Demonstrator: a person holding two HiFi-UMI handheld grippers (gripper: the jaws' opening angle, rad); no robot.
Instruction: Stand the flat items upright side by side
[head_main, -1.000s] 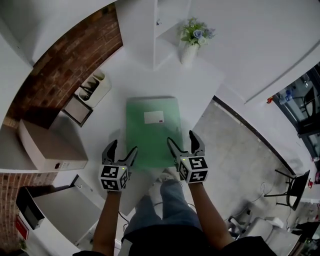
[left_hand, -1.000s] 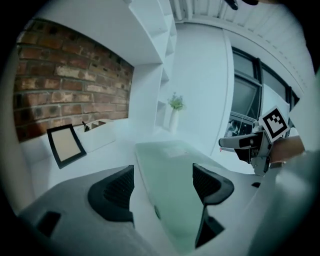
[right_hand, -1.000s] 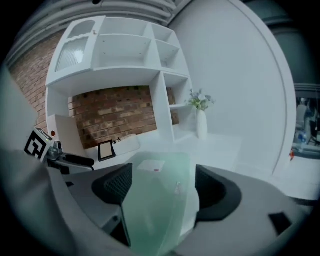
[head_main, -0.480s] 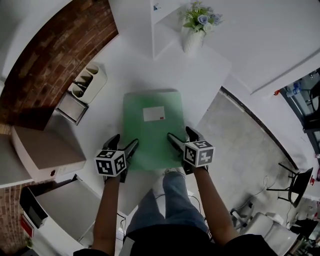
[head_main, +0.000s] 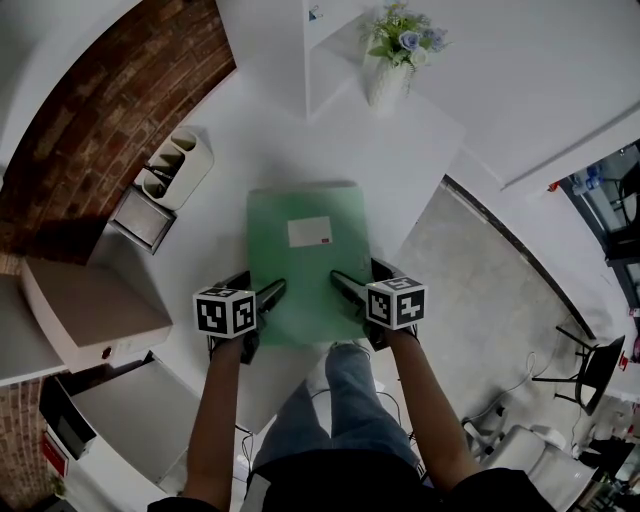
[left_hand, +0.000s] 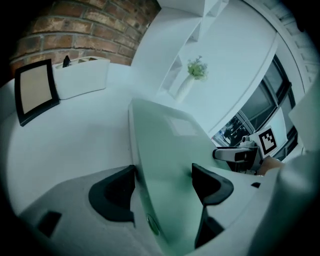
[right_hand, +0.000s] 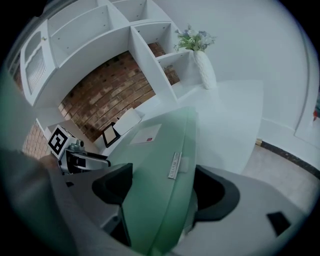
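The jaws of the left gripper (left_hand: 162, 186) are spread wide and set astride the near left corner of a flat green plastic folder (head_main: 305, 265), one jaw outside its side edge and one over its cover. No squeeze on it is seen. The jaws of the right gripper (right_hand: 162, 187) are likewise held wide across the near right corner. Both grippers are pointed forward and downward, on forearms stretched out side by side. One folder is counted, laid flat on the white table (head_main: 400, 160). One white label (head_main: 309, 231) with a small red mark is borne on its cover and one narrow printed strip (right_hand: 174, 165) on its edge. Neither can be read. Farther off, one white vase of flowers (head_main: 385, 85) and one white desk organiser (head_main: 180, 165) are seen.
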